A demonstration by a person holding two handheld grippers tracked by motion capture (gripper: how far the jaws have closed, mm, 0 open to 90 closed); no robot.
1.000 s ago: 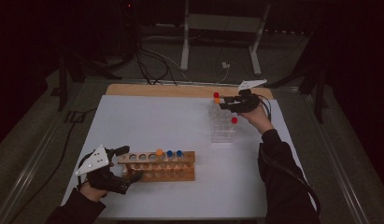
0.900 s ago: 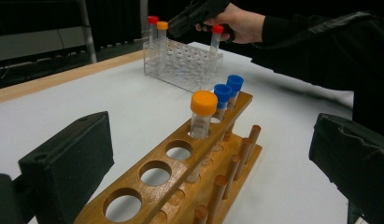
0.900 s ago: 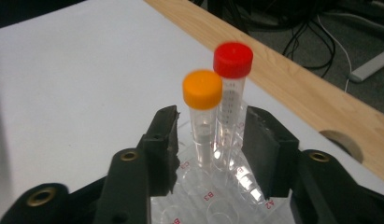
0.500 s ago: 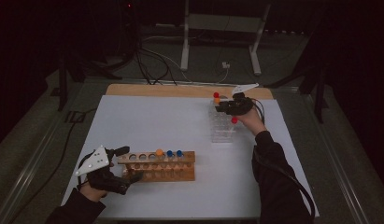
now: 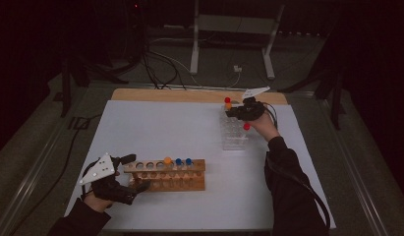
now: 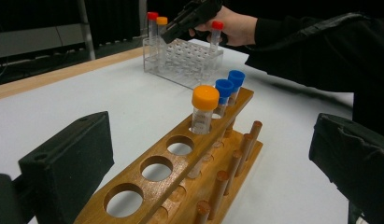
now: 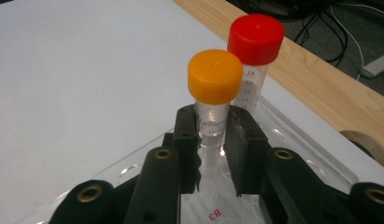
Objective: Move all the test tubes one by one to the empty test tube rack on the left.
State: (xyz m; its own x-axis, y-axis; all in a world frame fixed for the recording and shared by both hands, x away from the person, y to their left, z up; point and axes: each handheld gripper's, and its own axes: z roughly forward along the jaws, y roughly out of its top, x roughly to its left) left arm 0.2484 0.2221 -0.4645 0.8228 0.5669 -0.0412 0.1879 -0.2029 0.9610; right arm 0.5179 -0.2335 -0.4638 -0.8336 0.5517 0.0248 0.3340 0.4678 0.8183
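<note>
Over clear rack [image 5: 235, 133] far corner, right gripper [image 7: 211, 140] clamped on orange-capped tube [image 7: 214, 100], red-capped tube [image 7: 255, 56] just behind, left gripper [image 6: 217, 158] wide open astride wooden rack [image 6: 180, 163], bare table [image 5: 160, 128] between racks.

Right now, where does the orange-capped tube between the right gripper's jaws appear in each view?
High view: orange-capped tube at the far corner of the clear rack, upper right of centre.
Left gripper view: top centre-left, in the far rack.
Right gripper view: centre, between the jaws.
Shared landmark: the red-capped tube right beside it.

Orange-capped tube [image 7: 215, 88] now lower, at clear rack [image 5: 234, 135].
</note>
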